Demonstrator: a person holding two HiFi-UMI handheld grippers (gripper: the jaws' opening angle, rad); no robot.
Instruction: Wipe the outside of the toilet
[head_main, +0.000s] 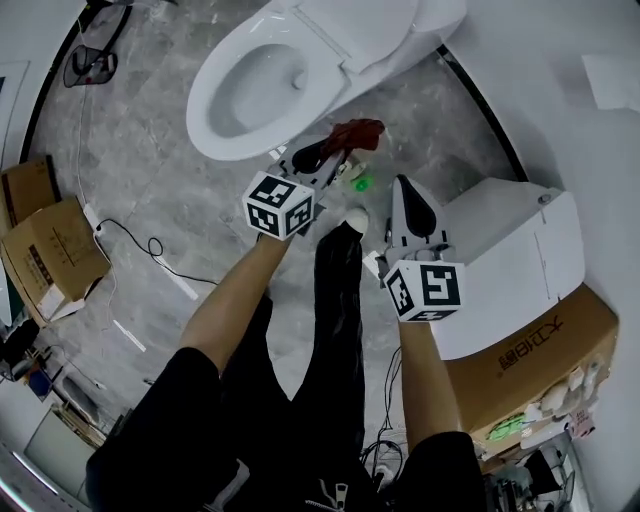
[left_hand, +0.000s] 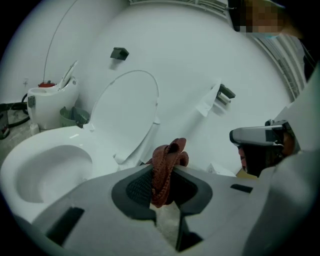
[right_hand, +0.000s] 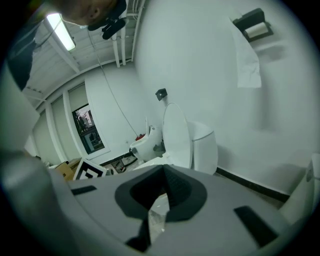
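The white toilet (head_main: 250, 90) stands at the top of the head view with its lid up; its bowl (left_hand: 50, 165) and raised lid (left_hand: 125, 115) fill the left gripper view. My left gripper (head_main: 335, 155) is shut on a crumpled red cloth (head_main: 355, 133), held just off the bowl's near right outer side. The cloth (left_hand: 165, 170) sticks up between the dark pads. My right gripper (head_main: 404, 190) hangs further right, over the floor, shut with nothing in it (right_hand: 162, 192). In its view the toilet (right_hand: 190, 145) lies ahead.
A second white toilet unit (head_main: 510, 260) stands close on the right, with a cardboard box (head_main: 530, 360) beside it. More boxes (head_main: 50, 250) and a cable (head_main: 140, 245) lie at the left. A small green object (head_main: 360, 183) lies on the floor. A paper holder (left_hand: 222, 94) hangs on the wall.
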